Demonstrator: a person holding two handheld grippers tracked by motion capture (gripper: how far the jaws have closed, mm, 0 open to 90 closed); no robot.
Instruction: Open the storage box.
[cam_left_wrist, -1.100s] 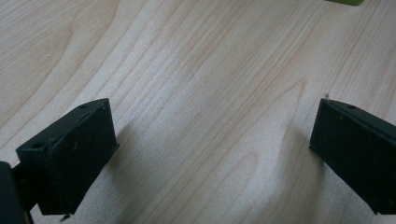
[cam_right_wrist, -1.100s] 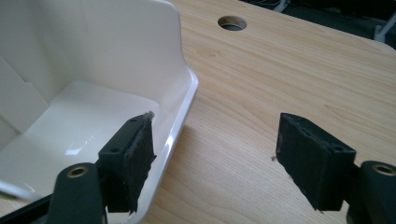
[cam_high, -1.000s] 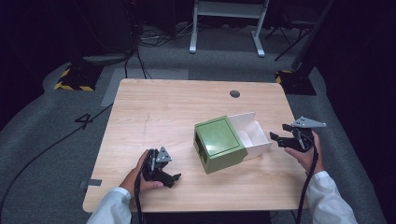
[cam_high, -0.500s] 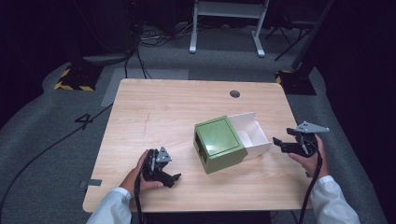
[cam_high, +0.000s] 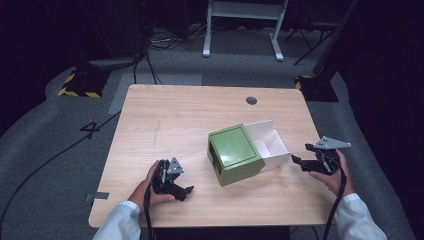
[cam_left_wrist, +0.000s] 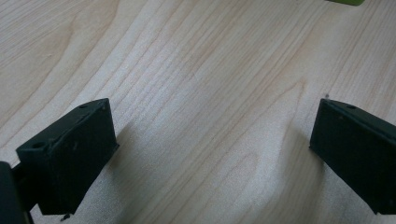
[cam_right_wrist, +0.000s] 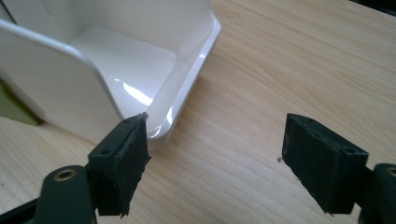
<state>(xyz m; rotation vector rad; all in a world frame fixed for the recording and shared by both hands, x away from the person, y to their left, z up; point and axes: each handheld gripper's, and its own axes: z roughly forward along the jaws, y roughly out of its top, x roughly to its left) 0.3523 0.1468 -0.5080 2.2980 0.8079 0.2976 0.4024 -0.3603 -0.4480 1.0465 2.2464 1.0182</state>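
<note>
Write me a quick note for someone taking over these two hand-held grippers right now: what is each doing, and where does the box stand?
Left gripper: open, empty, resting near the table's front edge.
Right gripper: jaws just opened wide, nothing between them, just off the drawer's end.
Green box: mid-table, its white inner drawer slid partway out to the right and looking empty.
Done: drawer pulled out.
Left: probably sliding it fully out or pushing it back; can't tell which.

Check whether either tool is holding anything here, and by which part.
Nothing is held. The right tool stands open just off the white tray, a corner near one jaw but not gripped. The left tool is open over bare table.
</note>
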